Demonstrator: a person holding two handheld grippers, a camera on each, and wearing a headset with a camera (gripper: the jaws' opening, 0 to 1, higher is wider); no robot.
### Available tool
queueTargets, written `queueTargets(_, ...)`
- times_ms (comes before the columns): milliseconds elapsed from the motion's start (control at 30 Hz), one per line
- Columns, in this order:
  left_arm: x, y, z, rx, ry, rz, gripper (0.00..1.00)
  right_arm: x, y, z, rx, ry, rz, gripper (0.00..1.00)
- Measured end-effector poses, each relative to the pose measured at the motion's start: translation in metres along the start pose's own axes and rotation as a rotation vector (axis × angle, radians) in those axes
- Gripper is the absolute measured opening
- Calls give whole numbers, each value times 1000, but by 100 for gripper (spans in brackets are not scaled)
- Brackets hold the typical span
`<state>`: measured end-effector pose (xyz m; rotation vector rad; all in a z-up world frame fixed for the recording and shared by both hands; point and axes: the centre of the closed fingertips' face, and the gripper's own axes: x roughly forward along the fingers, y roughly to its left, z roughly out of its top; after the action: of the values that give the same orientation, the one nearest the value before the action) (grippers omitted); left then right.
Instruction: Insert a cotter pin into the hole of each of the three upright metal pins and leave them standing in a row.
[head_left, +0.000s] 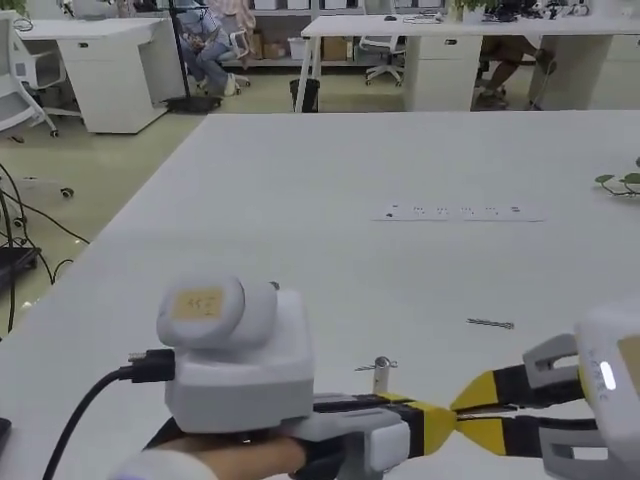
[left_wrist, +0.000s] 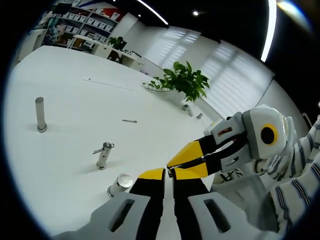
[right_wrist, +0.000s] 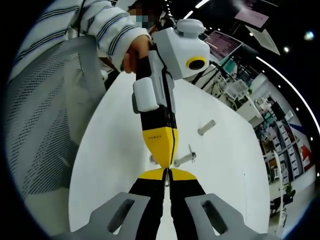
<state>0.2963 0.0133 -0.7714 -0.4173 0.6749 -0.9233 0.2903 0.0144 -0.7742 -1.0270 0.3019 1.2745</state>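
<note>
1. Meeting tip to tip just on the near side of the middle metal pin (head_left: 381, 374), the left tool (head_left: 443, 423) and right tool (head_left: 468, 412) are both clenched; can't tell if anything tiny's pinched in there.
2. That pin stands upright on the white surface (head_left: 300, 200) with a cotter pin (left_wrist: 97, 150) through its top.
3. In the left gripper view a bare pin (left_wrist: 40, 114) stands well beyond it, and a third pin (left_wrist: 120, 184) sits just nearer than it.
4. One loose cotter pin (head_left: 490, 323) lies flat out past it.
</note>
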Motion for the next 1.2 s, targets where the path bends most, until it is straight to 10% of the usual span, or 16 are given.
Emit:
queueTargets(800,-6,-1,-3,3,45,-2,0,3,6,0,35,-3,46,14)
queueTargets(1200,-21,-7,0,187,34,-43,0,-3,13,-12,313,-55,151,18)
